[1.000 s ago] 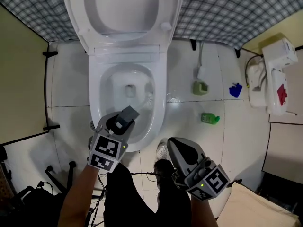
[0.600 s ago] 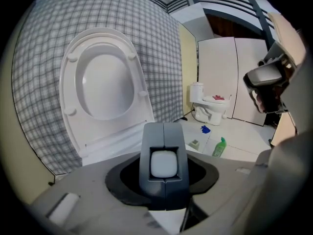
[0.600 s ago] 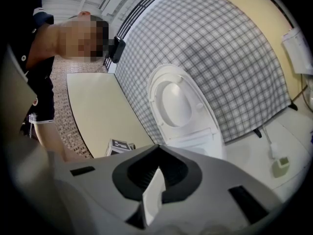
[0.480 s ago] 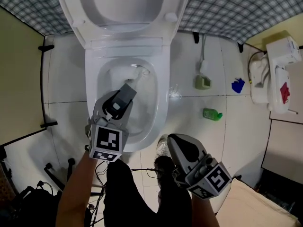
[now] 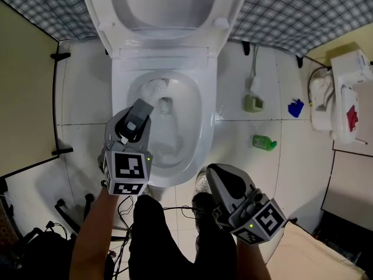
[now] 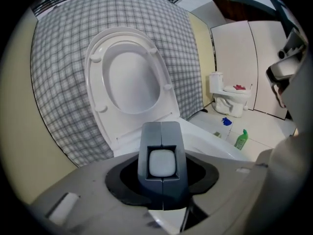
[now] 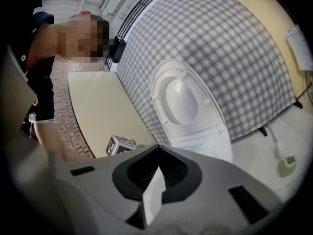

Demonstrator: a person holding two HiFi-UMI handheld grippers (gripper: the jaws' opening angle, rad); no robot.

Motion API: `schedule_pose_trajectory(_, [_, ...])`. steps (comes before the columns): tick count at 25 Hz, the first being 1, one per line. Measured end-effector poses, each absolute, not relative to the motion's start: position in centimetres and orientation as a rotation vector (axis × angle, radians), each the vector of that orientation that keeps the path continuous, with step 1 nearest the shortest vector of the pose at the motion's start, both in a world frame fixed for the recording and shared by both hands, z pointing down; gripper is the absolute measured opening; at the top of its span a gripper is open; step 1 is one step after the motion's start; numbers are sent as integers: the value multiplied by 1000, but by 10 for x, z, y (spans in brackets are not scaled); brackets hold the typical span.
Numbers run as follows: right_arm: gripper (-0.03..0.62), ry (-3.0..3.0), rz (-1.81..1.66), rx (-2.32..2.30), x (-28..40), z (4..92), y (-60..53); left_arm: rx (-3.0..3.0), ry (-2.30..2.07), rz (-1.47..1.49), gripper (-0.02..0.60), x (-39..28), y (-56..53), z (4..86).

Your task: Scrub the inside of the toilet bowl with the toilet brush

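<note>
A: What is the left gripper (image 5: 132, 127) doing?

B: Its jaws are pinching the dark grey top end of the toilet brush (image 5: 155, 88). The bristle head is sitting inside the toilet bowl (image 5: 201, 127), near the rear left of the rim. It is probably pressing on the porcelain, though the head view is showing it too small to be sure.

A: And the right gripper (image 5: 212, 175)?

B: It is hanging over the floor by the bowl's front edge, with its jaws pressed together and nothing between them.

A: What is worrying you?

B: The jaws are gripping the handle at its top alone, so I am judging that a hard sweep risks levering it round in the pads. If the head is riding up over the rim, it is going to flick dirty water onto the floor, where a shoe (image 5: 200, 183) is standing just beside the front edge.

A: What is each view giving you?

B: The head view is showing the bristles and the bowl's inside. The left gripper view is hiding both behind the gripper's own body, but it is showing the pinch itself and the raised seat (image 6: 128, 77). Only the right gripper view is showing a person (image 7: 46, 77) standing off to the left of the toilet.
</note>
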State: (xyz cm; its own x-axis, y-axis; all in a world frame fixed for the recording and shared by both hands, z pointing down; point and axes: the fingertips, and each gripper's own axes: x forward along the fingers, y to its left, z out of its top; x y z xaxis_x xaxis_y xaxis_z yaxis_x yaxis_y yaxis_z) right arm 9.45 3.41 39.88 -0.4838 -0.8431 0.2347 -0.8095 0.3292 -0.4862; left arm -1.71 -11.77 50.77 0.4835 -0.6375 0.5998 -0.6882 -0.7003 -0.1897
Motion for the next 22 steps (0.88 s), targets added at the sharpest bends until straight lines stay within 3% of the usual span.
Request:
schedule_pose_trajectory(12, [0,2516,-846,-1550,84,396,40,2434,-1320,1086,186,-77,-94,513])
schedule_pose_trajectory(22, [0,2470,-862,-1617,110,401,51,2493,-1220,934,186,-17,-114,524])
